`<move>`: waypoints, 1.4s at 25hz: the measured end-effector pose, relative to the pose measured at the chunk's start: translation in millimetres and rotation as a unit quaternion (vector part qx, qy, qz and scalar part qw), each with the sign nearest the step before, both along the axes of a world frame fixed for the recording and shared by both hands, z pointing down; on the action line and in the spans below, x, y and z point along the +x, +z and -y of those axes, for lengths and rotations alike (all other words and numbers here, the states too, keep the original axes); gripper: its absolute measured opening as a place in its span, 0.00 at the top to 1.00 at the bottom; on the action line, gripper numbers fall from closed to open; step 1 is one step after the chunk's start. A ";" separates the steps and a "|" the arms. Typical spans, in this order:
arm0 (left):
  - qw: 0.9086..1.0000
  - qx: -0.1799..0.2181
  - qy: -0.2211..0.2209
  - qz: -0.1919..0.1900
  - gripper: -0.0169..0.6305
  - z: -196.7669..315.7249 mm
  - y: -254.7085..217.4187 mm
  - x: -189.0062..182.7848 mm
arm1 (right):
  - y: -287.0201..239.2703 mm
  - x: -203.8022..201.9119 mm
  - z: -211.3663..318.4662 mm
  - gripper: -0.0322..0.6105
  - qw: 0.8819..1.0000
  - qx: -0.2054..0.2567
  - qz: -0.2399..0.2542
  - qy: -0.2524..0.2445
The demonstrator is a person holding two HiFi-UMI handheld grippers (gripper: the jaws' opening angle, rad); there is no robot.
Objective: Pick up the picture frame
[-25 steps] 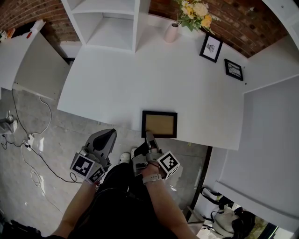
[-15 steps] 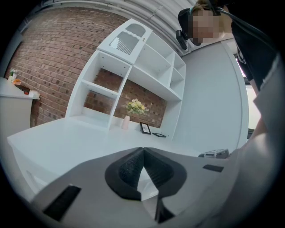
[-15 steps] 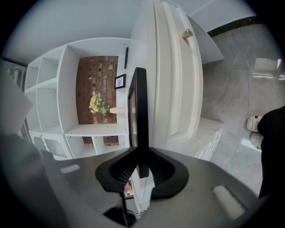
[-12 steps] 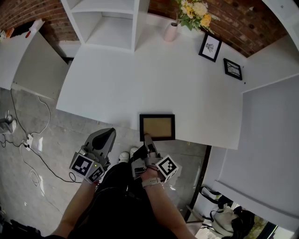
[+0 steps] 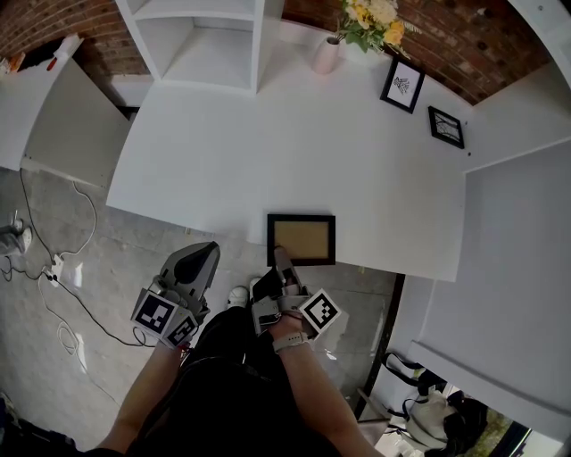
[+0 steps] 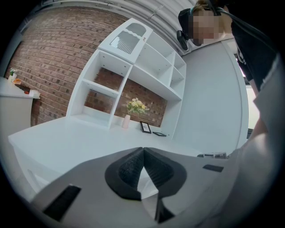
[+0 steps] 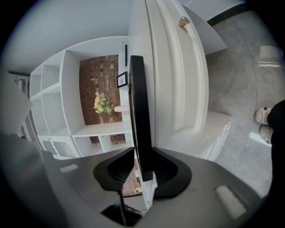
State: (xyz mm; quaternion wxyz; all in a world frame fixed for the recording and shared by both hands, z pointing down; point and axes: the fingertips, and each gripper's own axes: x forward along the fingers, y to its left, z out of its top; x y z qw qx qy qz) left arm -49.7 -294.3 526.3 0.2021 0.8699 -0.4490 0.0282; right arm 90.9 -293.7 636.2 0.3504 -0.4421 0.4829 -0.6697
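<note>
Right gripper (image 5: 280,263) jaws just eased wider yet clasp picture frame's (image 5: 302,239) near edge at white table's (image 5: 268,152) lip; left gripper (image 5: 203,254) clenched, empty.

The left gripper (image 5: 207,249) and right gripper (image 5: 279,256) are grey, each bearing a black-and-white marker cube (image 5: 319,311). The person wears black and a pale wristband (image 5: 287,340).

- picture frame (image 5: 302,239): black border, tan panel
- table (image 5: 223,152): plain white
- wall (image 5: 486,40): red-brown brick pattern
- flowers (image 5: 375,18): yellow and white, green leaves
- vase (image 5: 326,57): pale pink
- left gripper (image 5: 207,251), right gripper (image 5: 279,255): grey bodies, black-and-white square markers
- floor (image 5: 89,268): mottled grey
</note>
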 end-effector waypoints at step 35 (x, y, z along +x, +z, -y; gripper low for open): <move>1.000 0.007 0.001 -0.003 0.96 -9.7 -7.0 11.0 | -29.5 23.9 -1.6 0.87 0.992 0.106 -0.055 -0.046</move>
